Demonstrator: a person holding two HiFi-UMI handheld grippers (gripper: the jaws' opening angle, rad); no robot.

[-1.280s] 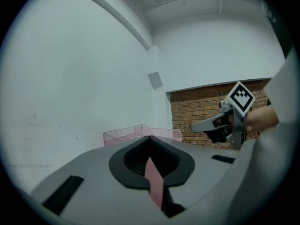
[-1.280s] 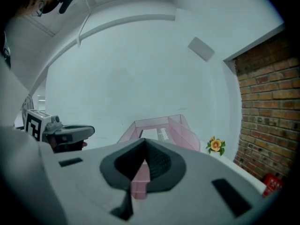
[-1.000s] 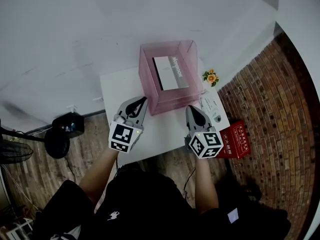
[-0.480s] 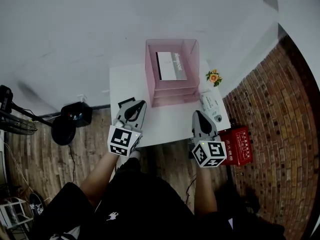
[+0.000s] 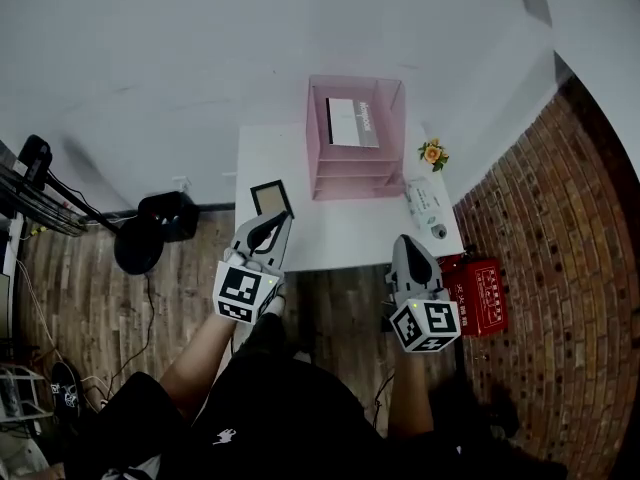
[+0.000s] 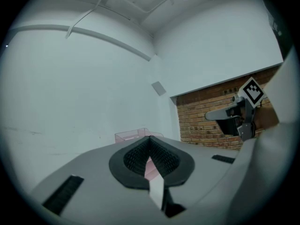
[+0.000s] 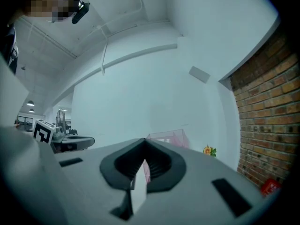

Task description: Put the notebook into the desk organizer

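Note:
The pink see-through desk organizer (image 5: 355, 138) stands at the back of the white table (image 5: 330, 238). The grey notebook (image 5: 352, 123) lies flat in its top tier. Both grippers hover at the table's near edge, well short of the organizer. My left gripper (image 5: 282, 218) has its jaws together with nothing in them, and my right gripper (image 5: 405, 240) is shut and empty too. In the left gripper view the organizer (image 6: 133, 135) shows just above the shut left gripper (image 6: 150, 138). The right gripper view has the organizer (image 7: 168, 137) beyond the right gripper (image 7: 143, 142).
A small dark-framed brown board (image 5: 271, 199) lies on the table by the left gripper. An orange flower (image 5: 433, 154) and a white device (image 5: 425, 204) sit at the table's right side. A red box (image 5: 480, 293) stands on the floor at right, black gear (image 5: 150, 233) at left.
Both grippers have drawn back from the organizer to the table's near edge. The framed board beside the left gripper has come into view.

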